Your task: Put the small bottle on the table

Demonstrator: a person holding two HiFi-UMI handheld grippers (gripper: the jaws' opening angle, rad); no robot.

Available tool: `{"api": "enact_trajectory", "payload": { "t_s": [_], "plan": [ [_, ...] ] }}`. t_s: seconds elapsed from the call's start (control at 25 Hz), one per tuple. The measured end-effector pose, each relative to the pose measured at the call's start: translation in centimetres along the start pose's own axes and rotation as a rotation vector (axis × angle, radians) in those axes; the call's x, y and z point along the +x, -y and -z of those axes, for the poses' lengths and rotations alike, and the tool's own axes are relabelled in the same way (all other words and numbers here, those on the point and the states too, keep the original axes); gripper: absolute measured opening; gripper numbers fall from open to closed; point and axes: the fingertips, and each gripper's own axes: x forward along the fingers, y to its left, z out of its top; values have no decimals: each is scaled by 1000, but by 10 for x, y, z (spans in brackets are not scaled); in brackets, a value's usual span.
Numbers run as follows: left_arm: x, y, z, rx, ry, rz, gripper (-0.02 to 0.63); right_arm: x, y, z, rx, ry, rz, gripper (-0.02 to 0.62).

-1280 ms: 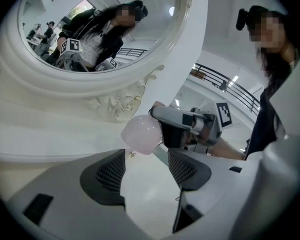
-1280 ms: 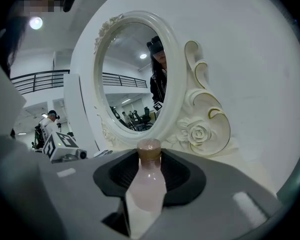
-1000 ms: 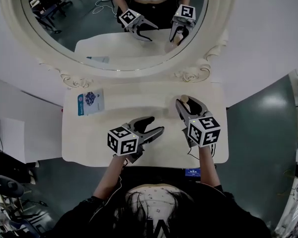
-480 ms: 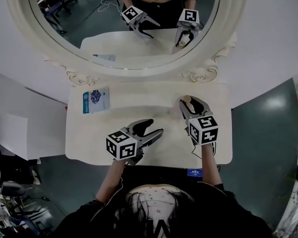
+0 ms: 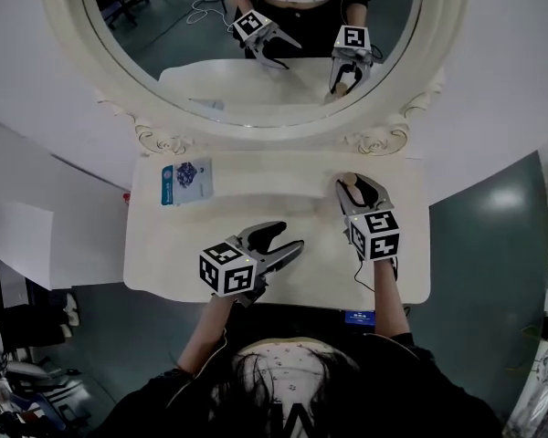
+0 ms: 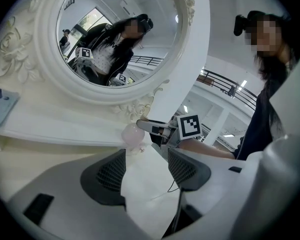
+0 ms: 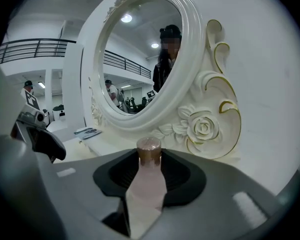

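Counter [image 5: 256,190] below mirror [image 5: 210,57] — bottle [image 7: 149,184] gripped in right claw [image 5: 352,188].
To be set down upright before release; left claw [image 5: 287,237] wide, empty.

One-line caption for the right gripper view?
Right gripper grips a small pink bottle before the ornate white mirror frame.

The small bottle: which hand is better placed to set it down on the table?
Right. The right tool grips the bottle over the table, near the base of the mirror. The left tool is open and empty, off to the side.
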Motion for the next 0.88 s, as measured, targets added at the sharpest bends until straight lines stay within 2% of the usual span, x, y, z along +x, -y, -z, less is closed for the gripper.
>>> {"api": "enact_trajectory", "payload": {
  "t_s": [0.72, 0.88],
  "plan": [
    [-74, -16, 0, 11, 64, -57, 265, 28, 6, -11, 26, 61, 119, 149],
    [-87, -18, 3, 11, 62, -60, 265, 25, 10, -13, 25, 46, 170, 199]
  ]
}}
